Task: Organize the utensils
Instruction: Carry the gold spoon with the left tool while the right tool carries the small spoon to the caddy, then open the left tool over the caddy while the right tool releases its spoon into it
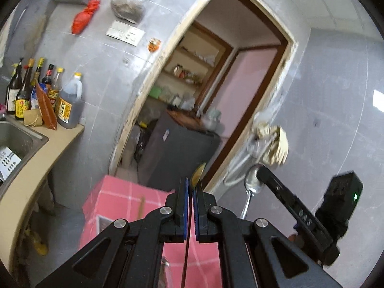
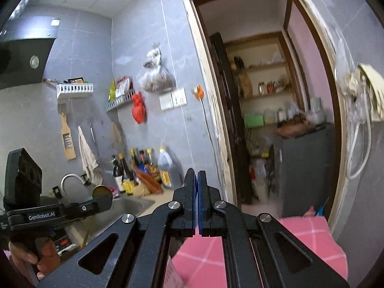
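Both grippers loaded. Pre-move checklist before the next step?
1. Left gripper shut on wooden spoon: ok.
2. Right gripper shut on metal spoon: ok, judged from the left wrist view.
3. The two spoons are apart, not touching: ok.
4. Utensil holder or drop-off spot in view: not ok, neither view shows one.
5. Grip depth on the metal spoon: cannot tell.

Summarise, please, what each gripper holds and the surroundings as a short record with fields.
left gripper: shut on a thin-handled utensil with a yellowish head
right gripper: shut, apparently on a metal spoon, bowl up
beneath grippers: pink checked cloth
counter: sink, bottles by the wall
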Demonstrator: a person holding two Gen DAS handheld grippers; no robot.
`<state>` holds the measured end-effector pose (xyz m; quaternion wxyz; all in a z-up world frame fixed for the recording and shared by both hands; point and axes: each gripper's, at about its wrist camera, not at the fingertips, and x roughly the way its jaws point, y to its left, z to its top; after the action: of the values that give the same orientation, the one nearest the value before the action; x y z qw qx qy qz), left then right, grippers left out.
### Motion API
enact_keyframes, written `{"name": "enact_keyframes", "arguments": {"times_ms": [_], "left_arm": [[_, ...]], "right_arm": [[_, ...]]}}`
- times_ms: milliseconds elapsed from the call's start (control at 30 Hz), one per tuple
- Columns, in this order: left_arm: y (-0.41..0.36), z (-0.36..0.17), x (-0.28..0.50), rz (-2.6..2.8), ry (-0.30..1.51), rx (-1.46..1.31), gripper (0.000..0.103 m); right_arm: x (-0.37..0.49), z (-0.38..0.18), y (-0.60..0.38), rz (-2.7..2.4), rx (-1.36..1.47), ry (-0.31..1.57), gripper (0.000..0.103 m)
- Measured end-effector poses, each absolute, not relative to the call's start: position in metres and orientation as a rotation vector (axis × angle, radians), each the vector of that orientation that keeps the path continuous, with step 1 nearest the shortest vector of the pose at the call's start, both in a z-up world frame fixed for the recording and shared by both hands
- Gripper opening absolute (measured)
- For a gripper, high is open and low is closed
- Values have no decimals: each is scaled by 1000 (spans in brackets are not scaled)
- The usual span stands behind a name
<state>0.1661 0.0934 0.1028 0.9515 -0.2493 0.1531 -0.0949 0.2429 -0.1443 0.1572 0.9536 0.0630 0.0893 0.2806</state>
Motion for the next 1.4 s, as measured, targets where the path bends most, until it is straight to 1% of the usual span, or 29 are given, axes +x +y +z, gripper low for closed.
{"name": "enact_keyframes", "arguments": {"times_ms": [100,267,467,600,900,1067,1233,1333,1367,1400], "left_arm": [[111,88,174,-193,262,-556,4],[131,53,192,-213,214,-651,4],[140,19,204,-173,177,-623,4],[139,22,191,-138,103,-583,4],[131,8,170,-56,74,-544,4],[128,-3,164,-31,74,-526,4],[124,-8,161,-37,120,-486,5],[122,-8,159,-44,174,-452,9],[121,-8,158,-43,189,-442,16],[121,-7,157,-43,203,-435,27]], "right_arm": [[235,152,-123,540,92,136,2],[230,129,-91,485,-1,88,2],[224,100,-70,480,-106,55,2],[213,85,-59,489,-176,40,2],[209,75,-58,512,-210,50,2],[207,69,-58,533,-228,65,2],[206,62,-57,596,-239,110,2],[205,61,-59,617,-231,134,3],[205,62,-61,622,-223,139,7],[204,62,-63,625,-214,144,10]]}}
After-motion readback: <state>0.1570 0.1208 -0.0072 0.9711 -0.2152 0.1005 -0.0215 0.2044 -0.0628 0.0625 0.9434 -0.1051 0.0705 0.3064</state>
